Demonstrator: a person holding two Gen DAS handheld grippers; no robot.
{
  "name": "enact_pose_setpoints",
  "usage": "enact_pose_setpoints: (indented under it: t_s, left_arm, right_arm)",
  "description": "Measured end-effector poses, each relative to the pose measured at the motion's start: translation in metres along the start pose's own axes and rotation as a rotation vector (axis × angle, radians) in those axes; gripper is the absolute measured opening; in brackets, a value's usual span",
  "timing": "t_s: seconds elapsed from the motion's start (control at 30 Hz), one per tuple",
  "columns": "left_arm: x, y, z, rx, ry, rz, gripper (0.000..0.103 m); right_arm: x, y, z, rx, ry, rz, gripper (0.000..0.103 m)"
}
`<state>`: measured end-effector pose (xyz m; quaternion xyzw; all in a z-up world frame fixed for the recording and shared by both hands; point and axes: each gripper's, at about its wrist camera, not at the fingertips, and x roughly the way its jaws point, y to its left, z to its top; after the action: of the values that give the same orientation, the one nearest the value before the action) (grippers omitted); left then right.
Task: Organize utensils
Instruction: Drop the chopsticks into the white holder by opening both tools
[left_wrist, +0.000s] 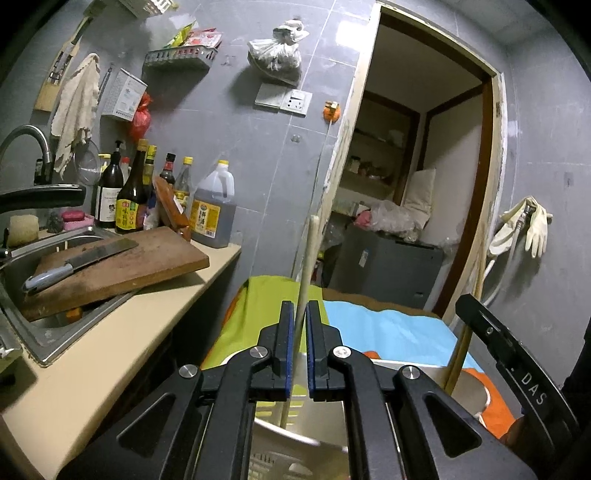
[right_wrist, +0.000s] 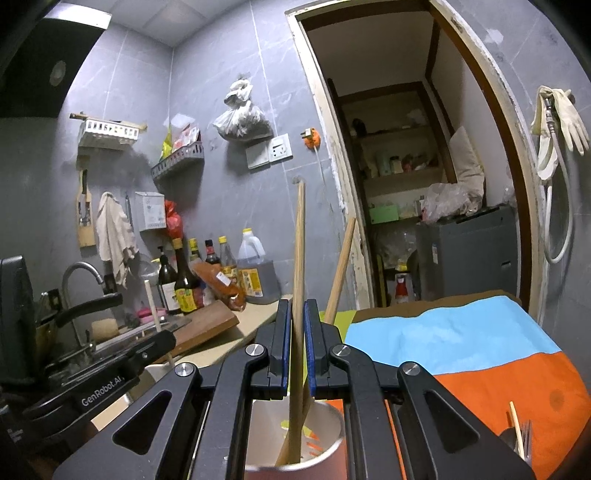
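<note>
My left gripper (left_wrist: 300, 307) is shut on a thin pale chopstick (left_wrist: 308, 254) that stands nearly upright. Its lower end reaches down toward a white slotted utensil holder (left_wrist: 273, 461) just below the fingers. My right gripper (right_wrist: 296, 304) is shut on a wooden chopstick (right_wrist: 299, 243) whose tip rests inside the white holder (right_wrist: 328, 424). A second wooden chopstick (right_wrist: 343, 266) leans in that holder. A fork (right_wrist: 527, 435) and another chopstick lie on the cloth at the lower right. In the left wrist view one finger (left_wrist: 476, 314) of the right gripper shows at the right.
The holder stands on a table under a green, blue and orange cloth (right_wrist: 461, 339). To the left runs a counter (left_wrist: 110, 332) with a sink, a wooden cutting board (left_wrist: 140, 266) bearing a cleaver (left_wrist: 81, 262), and several bottles (left_wrist: 129, 199). An open doorway (left_wrist: 424, 184) lies ahead.
</note>
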<state>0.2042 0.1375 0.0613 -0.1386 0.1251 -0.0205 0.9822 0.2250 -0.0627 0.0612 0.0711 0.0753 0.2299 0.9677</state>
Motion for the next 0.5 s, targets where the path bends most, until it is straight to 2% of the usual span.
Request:
enact_pose_setpoints:
  t_s: [0.2,0.27,0.3,0.33,0.47,0.5]
  left_arm:
    - [-0.010,0.000,0.004,-0.002,0.005,-0.013,0.017]
    - [-0.014,-0.001,0.007,-0.008,-0.001,-0.015,0.021]
    - [-0.017,-0.001,0.008,-0.014,-0.004,-0.015,0.027]
    - [-0.019,-0.001,0.010,-0.022,-0.006,-0.020,0.033]
    - [-0.028,-0.007,0.019,-0.036,-0.014,-0.037,0.037]
    - [-0.030,-0.010,0.021,-0.028,-0.015,-0.034,0.038]
  right_arm:
    - [-0.007,0.001,0.007,-0.009,0.000,0.001,0.009]
    - [-0.011,-0.001,0.009,-0.005,-0.008,0.002,0.014]
    - [-0.013,-0.002,0.011,-0.003,-0.013,0.002,0.022]
    - [-0.016,-0.003,0.013,0.001,-0.021,0.004,0.025]
    - [-0.029,-0.006,0.023,-0.008,-0.047,-0.005,0.027]
    - [-0.033,-0.008,0.025,-0.010,-0.055,-0.010,0.032]
